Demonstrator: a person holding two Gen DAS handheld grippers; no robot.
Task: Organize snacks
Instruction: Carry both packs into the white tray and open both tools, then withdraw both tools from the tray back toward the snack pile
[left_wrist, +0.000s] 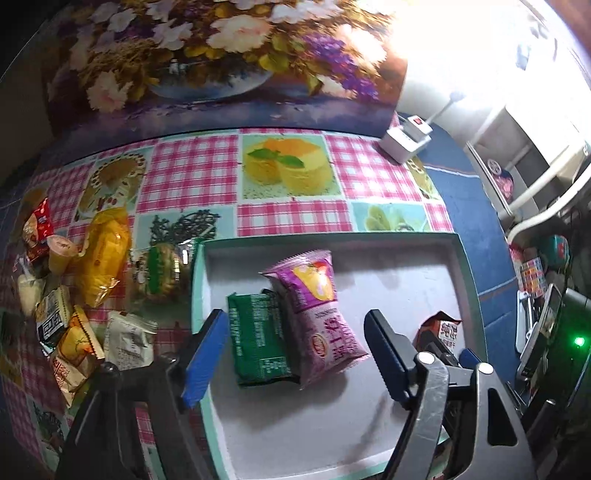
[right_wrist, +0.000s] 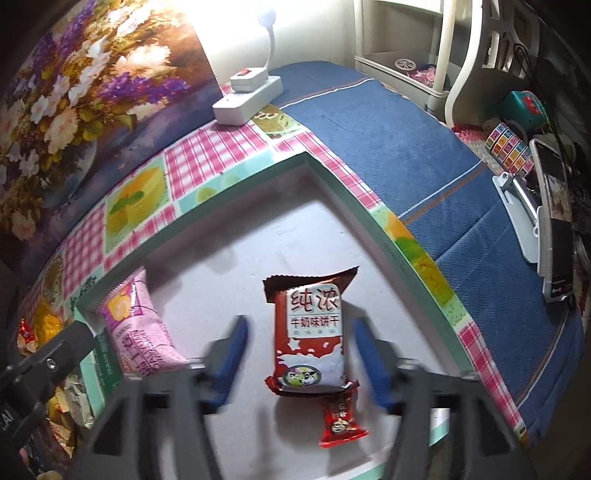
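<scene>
Tray (left_wrist: 469, 280) on tabletop (left_wrist: 192, 177): four packets inside. Loose pile (left_wrist: 74, 295) on the cloth to the tray's left: roughly ten packets, count uncertain.

Left hand-held gripper (left_wrist: 295, 354) is nearer the pile; jaws spread, straddling the green packet (left_wrist: 258, 339) and pink packet (left_wrist: 317, 314), touching neither.

Right hand-held gripper (right_wrist: 299, 362) spread either side of the brown biscuit packet (right_wrist: 310, 332), long axis pointing away along the fingers, pads clear. Small red packet (right_wrist: 341, 421) just below it.

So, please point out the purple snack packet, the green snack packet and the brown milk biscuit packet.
purple snack packet (left_wrist: 320, 312): left wrist view, middle of its front.
green snack packet (left_wrist: 255, 332): left wrist view, middle of its back.
brown milk biscuit packet (right_wrist: 313, 321): right wrist view, white label.
</scene>
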